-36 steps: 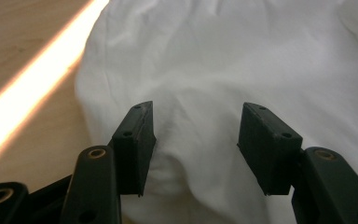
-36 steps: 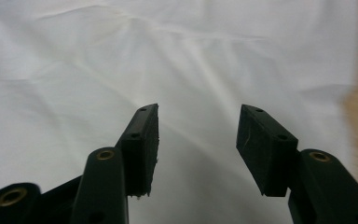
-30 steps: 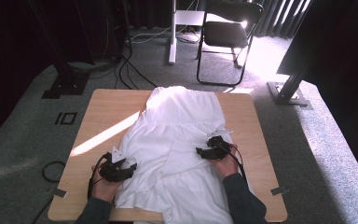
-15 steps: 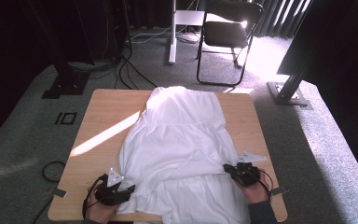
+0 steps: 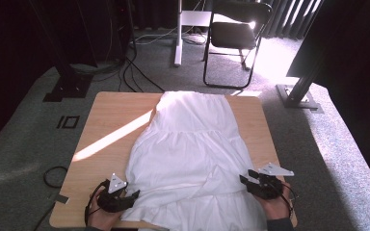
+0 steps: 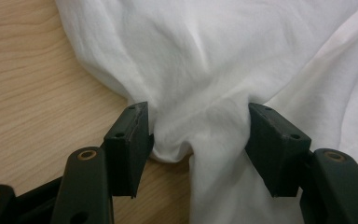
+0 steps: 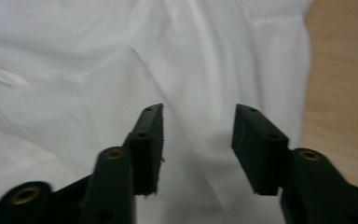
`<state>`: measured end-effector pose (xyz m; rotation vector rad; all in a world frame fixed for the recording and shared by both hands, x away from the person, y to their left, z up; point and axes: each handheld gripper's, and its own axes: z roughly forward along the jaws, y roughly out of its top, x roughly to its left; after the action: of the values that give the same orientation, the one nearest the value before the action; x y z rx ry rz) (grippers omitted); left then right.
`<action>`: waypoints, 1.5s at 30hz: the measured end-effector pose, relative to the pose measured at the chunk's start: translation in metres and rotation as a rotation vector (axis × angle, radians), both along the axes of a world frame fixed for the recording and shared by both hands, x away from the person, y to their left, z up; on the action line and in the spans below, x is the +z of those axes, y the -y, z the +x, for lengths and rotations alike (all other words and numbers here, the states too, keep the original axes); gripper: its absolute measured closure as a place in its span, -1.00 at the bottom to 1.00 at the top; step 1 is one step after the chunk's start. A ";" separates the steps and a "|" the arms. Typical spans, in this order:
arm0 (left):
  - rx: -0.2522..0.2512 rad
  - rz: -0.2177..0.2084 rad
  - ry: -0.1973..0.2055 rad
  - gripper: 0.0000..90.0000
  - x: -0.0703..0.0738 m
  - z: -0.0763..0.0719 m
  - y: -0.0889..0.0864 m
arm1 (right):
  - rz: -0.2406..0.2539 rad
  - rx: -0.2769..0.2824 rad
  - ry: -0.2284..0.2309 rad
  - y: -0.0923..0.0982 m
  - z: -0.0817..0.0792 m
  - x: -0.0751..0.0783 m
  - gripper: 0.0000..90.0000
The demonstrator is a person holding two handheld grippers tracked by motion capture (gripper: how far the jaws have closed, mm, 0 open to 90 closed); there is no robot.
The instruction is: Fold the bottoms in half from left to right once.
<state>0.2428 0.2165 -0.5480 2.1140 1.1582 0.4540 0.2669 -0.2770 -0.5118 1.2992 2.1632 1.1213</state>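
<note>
1. A white tiered cotton dress point(image 5: 192, 154) lies spread flat along the middle of the pale wooden table point(image 5: 111, 120), narrow bodice end toward the far edge, wide hem end at the near edge where the person sits; a bright stripe of sunlight crosses the bare wood to its left.
2. The left gripper point(image 5: 134, 195) sits at the near-left corner of the dress, low over the table, the hand point(image 5: 101, 216) behind it at the table's edge; its grey three-cornered plate faces up.
3. In the left gripper view a gathered fold of the white cloth point(image 6: 200, 135) is bunched between the two black jaws, and both pads point(image 6: 133, 140) press against it, so the left gripper is grasping the dress's side edge; bare wood shows to the left of the fold.
4. The right gripper point(image 5: 244, 179) hovers at the near-right side of the dress, just beside its edge, black cable trailing behind the hand point(image 5: 274, 207).
5. In the right gripper view the jaws stand apart over smooth cloth point(image 7: 121, 70), the pads point(image 7: 151, 140) touching nothing; the jaws have just been opening, released, with no fold caught between them; the picture is slightly blurred.
6. A black folding chair point(image 5: 236, 38) stands on the grey carpet beyond the table's far edge.
</note>
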 end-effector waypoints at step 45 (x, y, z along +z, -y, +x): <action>0.043 0.108 0.027 0.70 0.008 0.096 0.025 | -0.055 -0.016 -0.077 0.011 0.046 -0.039 0.95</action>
<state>0.3392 0.1917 -0.5403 2.1714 1.1891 0.5747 0.3125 -0.2875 -0.5510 1.3533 2.2188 1.0139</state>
